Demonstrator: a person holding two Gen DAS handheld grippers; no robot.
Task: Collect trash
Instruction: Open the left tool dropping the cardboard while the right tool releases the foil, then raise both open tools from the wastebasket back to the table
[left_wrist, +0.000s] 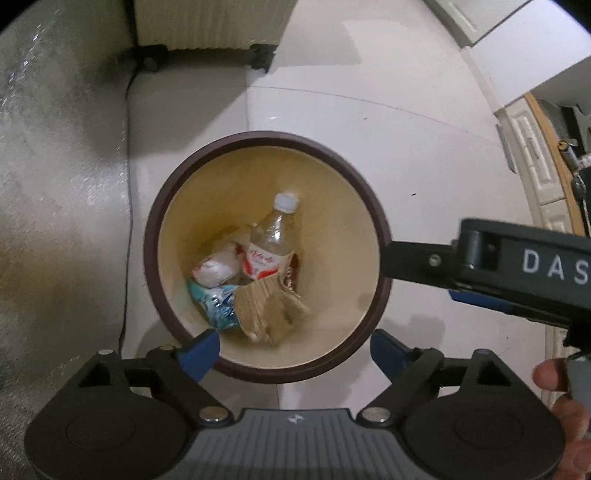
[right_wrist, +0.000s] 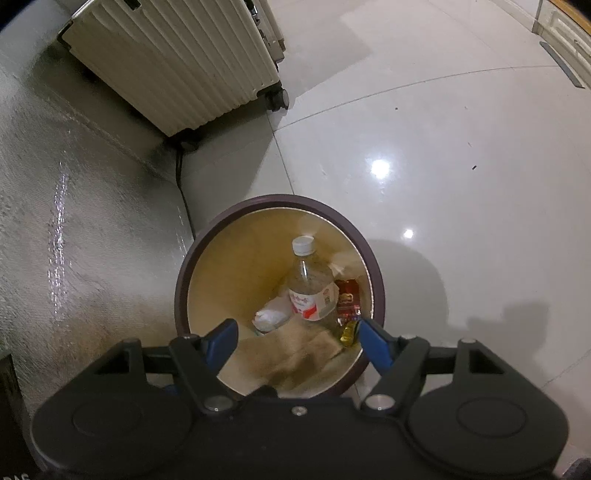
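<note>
suitcase (right_wrist: 177, 62): top cut off by picture edge | brown paper (right_wrist: 295, 358): blurred in right view, near end hidden behind gripper body | bottle (left_wrist: 271, 240): label print too small to read | blue wrapper (left_wrist: 218, 306): partly under paper | person's hand (left_wrist: 569, 398): mostly out of picture

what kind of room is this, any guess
Probably a home or hotel room: a cream ribbed hard-shell suitcase on wheels stands on glossy pale floor tiles, beside a round brown-rimmed waste bin holding a clear plastic bottle and wrappers.
</note>
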